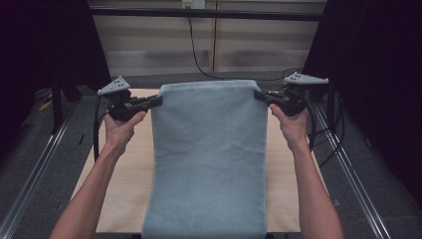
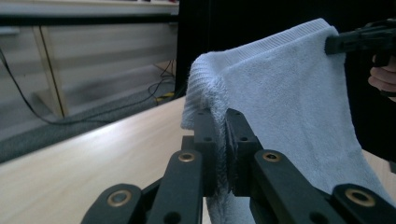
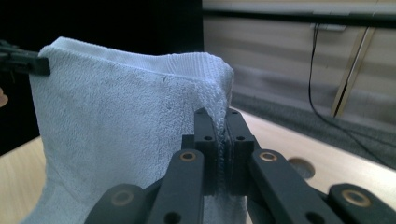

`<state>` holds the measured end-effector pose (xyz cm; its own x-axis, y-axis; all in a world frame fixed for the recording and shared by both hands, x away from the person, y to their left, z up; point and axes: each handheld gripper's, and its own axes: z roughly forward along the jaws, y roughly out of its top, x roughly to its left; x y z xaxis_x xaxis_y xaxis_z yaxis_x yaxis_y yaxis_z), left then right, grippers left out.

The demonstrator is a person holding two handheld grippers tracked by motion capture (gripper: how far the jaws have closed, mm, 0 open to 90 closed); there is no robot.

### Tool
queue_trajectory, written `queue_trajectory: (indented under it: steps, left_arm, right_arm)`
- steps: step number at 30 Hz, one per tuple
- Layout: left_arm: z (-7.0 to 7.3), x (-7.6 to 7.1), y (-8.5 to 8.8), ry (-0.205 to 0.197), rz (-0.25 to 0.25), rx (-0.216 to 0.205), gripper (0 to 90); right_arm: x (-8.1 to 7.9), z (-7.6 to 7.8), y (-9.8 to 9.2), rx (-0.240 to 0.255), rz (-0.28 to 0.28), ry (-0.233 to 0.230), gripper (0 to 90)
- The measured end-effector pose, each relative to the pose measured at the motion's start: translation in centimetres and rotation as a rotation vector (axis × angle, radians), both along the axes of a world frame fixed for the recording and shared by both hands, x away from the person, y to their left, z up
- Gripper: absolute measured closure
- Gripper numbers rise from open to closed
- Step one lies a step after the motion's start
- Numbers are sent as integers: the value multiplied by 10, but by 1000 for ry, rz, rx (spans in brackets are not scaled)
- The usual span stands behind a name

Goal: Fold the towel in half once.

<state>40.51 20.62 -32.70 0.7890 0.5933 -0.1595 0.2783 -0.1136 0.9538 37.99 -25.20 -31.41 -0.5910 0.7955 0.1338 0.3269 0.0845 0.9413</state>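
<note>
Pale blue terry cloth forms the towel (image 1: 209,159), which is held up at the centre of the high view and hangs as one broad sheet from its top edge in the upper middle of the frame down to the bottom edge. Its upper left corner is pinched by the left gripper (image 1: 158,101), and its upper right corner by the right gripper (image 1: 259,95), so the top hem is stretched between them. In the left gripper view the black fingers (image 2: 205,140) are seen closed tightly on a bunched fold of the towel (image 2: 289,102) at the lower centre, with the other gripper clamped on the far corner at the upper right. In the right gripper view the fingers (image 3: 205,140) are likewise pressed together on the cloth (image 3: 116,130), the far corner being held at the upper left. Each gripper is grasped by a hand, the left hand (image 1: 121,127) and the right hand (image 1: 292,124), with forearms entering from the bottom. A light wooden bench (image 1: 127,184) lies beneath the towel, with grey floor (image 1: 45,164) around it.
</note>
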Motion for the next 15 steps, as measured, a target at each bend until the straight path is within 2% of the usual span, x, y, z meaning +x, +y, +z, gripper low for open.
queue_trajectory:
  steps: [3, 4, 5, 7, 9, 10, 11, 12, 15]
  left_arm:
    - [3, -7, 1, -13, -24, 3, 850]
    - [-1, -18, 0, -19, -46, 35, 850]
    - [-5, -23, 0, -17, -63, 40, 850]
    - [-14, -35, 2, -5, -83, 44, 850]
    - [-23, -47, 6, 9, -102, 23, 850]
    - [-27, -53, 8, 7, -100, 44, 850]
    - [-27, -53, 8, 7, -100, 44, 850]
    - [-36, -66, 13, 28, -114, 56, 851]
    - [-48, -87, 23, 51, -123, 61, 851]
  right_arm:
    - [-11, 5, 0, 6, 27, -20, 865]
    - [-16, 4, 1, -11, 37, -17, 865]
    - [-22, 2, 1, -28, 48, -13, 865]
    - [-35, -5, 1, -42, 77, -6, 865]
    - [-51, -14, 1, -41, 101, 3, 865]
    - [-59, -19, 0, -40, 111, 7, 865]
    - [-68, -24, 0, -42, 123, 12, 866]
    - [-77, -29, 0, -49, 136, 21, 865]
    - [-105, -42, -1, -66, 164, 36, 866]
